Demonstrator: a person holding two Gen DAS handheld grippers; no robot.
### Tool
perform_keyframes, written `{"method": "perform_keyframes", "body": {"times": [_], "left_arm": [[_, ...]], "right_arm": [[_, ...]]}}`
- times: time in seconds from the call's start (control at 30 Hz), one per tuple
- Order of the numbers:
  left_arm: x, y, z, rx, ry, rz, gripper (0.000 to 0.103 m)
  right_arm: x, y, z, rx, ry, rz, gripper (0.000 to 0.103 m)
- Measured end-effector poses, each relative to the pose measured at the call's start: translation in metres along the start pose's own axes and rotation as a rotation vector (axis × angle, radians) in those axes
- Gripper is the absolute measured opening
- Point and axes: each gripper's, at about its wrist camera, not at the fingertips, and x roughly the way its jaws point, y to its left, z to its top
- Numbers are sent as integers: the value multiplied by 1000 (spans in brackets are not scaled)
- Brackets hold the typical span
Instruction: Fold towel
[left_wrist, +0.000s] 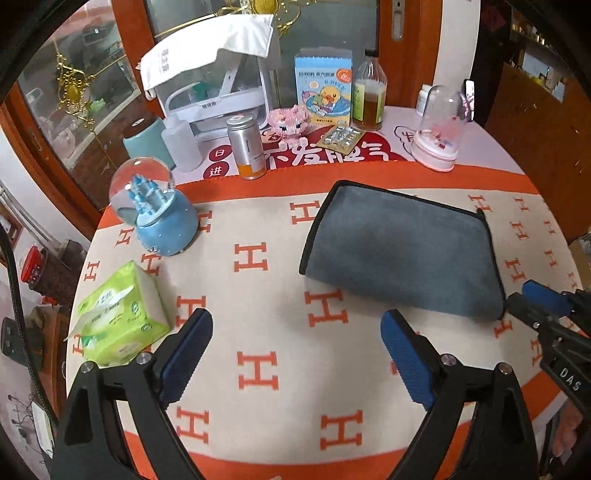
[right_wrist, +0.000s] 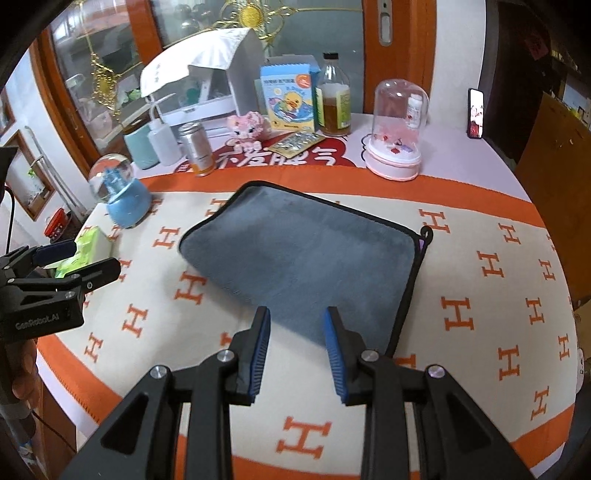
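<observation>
- Two handheld grippers hover low over a round table covered by a cream blanket (left_wrist: 280, 280) patterned with orange H letters and edged in orange.
- The left gripper (left_wrist: 295, 354) has its blue-padded fingers (left_wrist: 188, 354) spread wide with only blanket between them; nothing is held.
- The right gripper (right_wrist: 297, 347) has its fingers (right_wrist: 258, 350) parted by a narrower gap and grips nothing.
- A grey towel (right_wrist: 299, 258) with black trim lies flat on the blanket, already folded into a rectangle, with a small hanging loop at its far right corner.
- The towel's near corner sits just ahead of and between the right gripper's fingertips; whether they touch it cannot be told.
- From the left gripper, the towel lies ahead and to the right, apart from both fingers.
- A green tissue pack (left_wrist: 122, 317) rests just left of the left gripper.
- Farther left stands a blue snow globe (left_wrist: 155, 210).
- Beyond the towel stand a silver canister (left_wrist: 248, 146), a pink toy pig (left_wrist: 290, 123), a blue duck-printed box (left_wrist: 323, 92), a bottle of amber liquid (left_wrist: 369, 96) and a pink-based glass dome (right_wrist: 397, 129).
</observation>
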Motion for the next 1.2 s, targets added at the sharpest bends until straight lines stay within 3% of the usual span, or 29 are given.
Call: {"method": "perform_keyframes", "body": {"times": [0.43,0.57,0.9,1.2], "left_arm": [[-59,8,-40,-23,-43,-10,93],[-68,10,-52,-41,-39,-20,93],[-87,8,-85,-56,-24,-20,93],[-121,17,-105,-66,-73,2,93]], "right_arm": [[-58,40,-22,-28,-50,14,31],[-71,51,-33,-29,-61,25,40],[-96,66,-64,-18,-64,17,41],[-127,78,-83,10,-96,-26,41]]}}
